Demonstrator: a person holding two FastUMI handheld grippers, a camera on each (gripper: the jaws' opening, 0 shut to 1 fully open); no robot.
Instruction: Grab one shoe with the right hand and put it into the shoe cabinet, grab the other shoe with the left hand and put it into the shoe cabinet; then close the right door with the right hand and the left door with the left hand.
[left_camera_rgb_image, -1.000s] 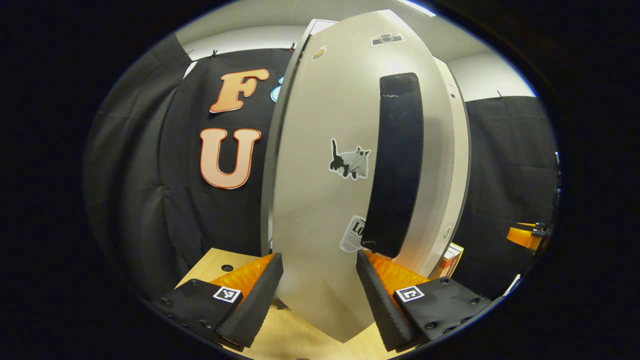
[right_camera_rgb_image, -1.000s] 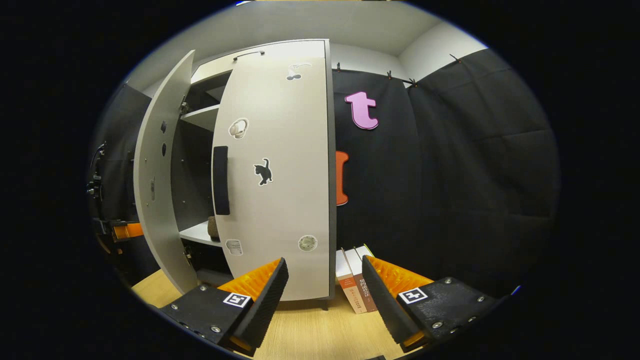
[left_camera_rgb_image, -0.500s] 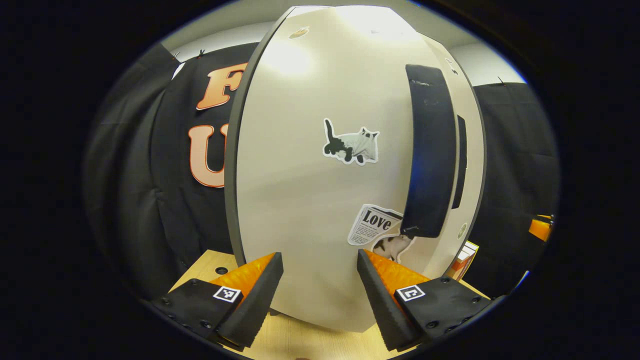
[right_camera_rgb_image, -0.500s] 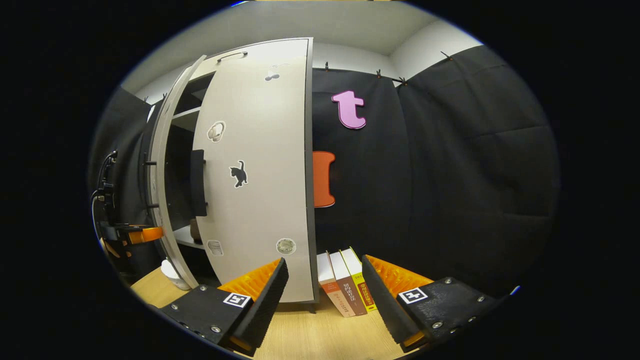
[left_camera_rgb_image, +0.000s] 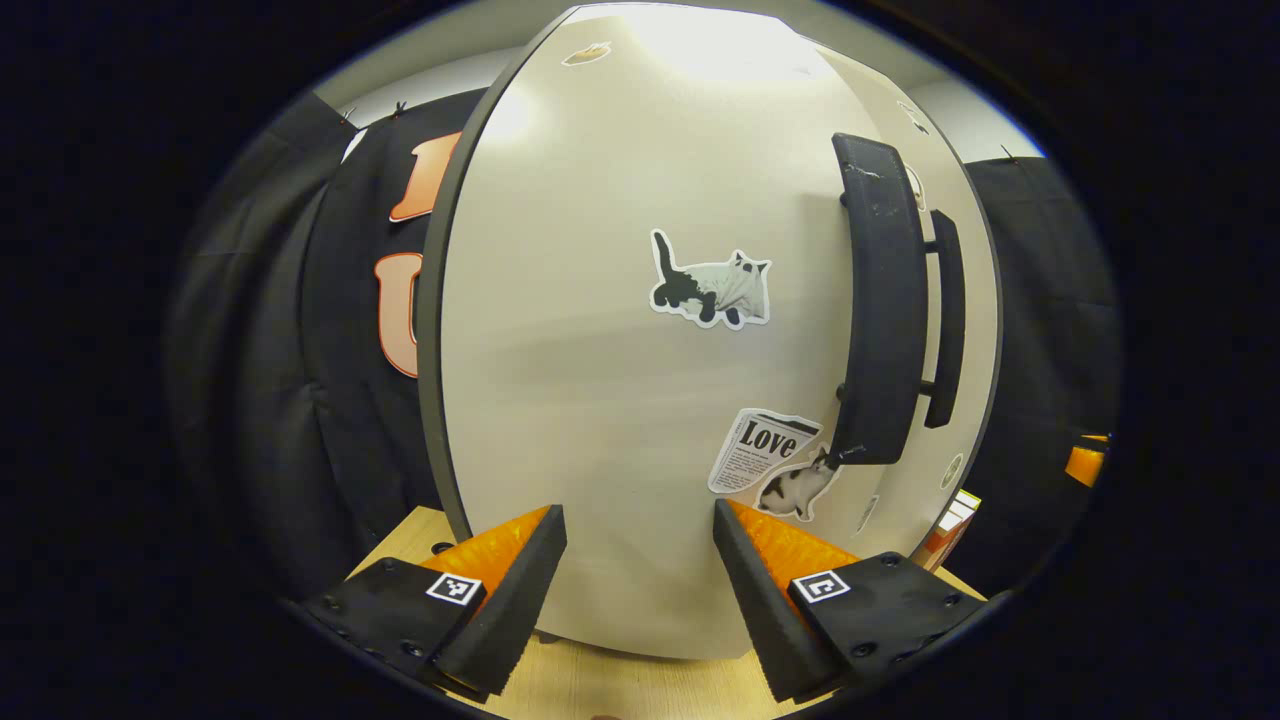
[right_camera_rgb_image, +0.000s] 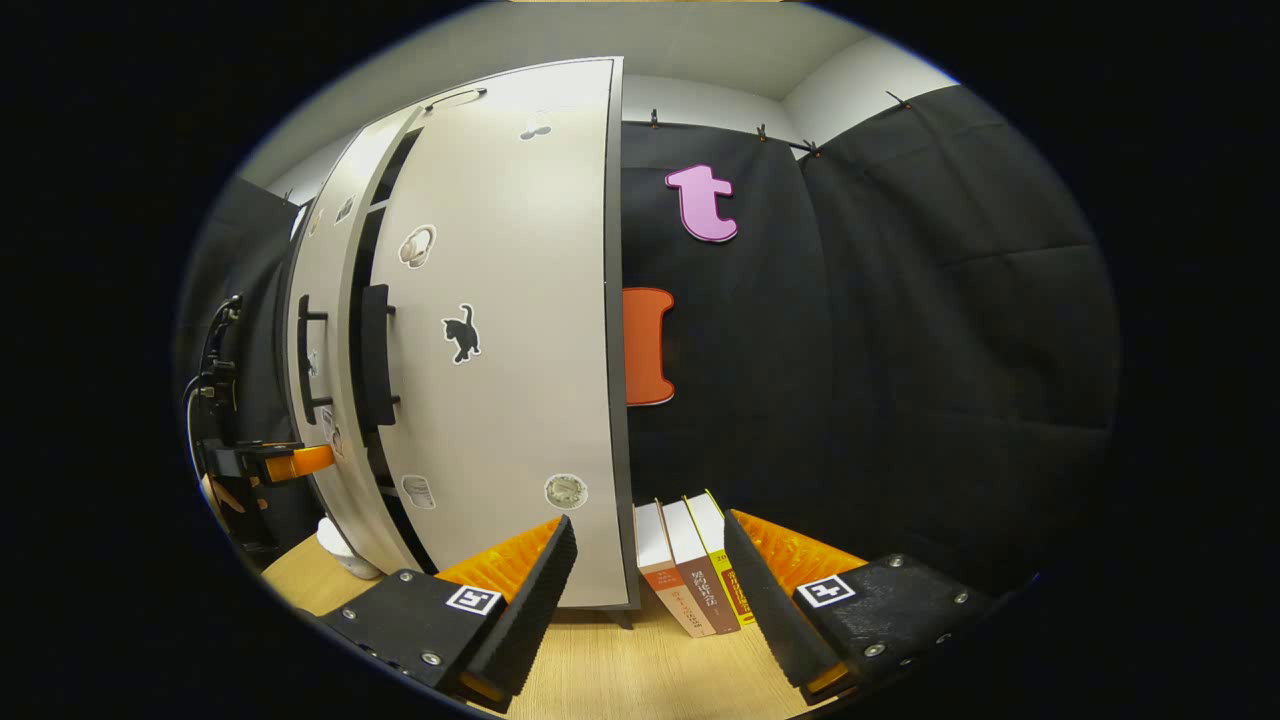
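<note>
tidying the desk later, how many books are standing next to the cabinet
3, leaning together on the wooden table right of the grey cabinet door in the right gripper view: a white-spined book nearest the door, a brown-spined book, then a yellow-edged book. More may be hidden behind the tongs.

Reads "Love" on a newspaper-shaped sticker (left_camera_rgb_image: 762, 450) stuck low on the left door (left_camera_rgb_image: 600, 400), just beside the lower end of that door's dark handle (left_camera_rgb_image: 880, 300). Spine print on the books (right_camera_rgb_image: 695, 570) beside the cabinet: too small to read.
</note>
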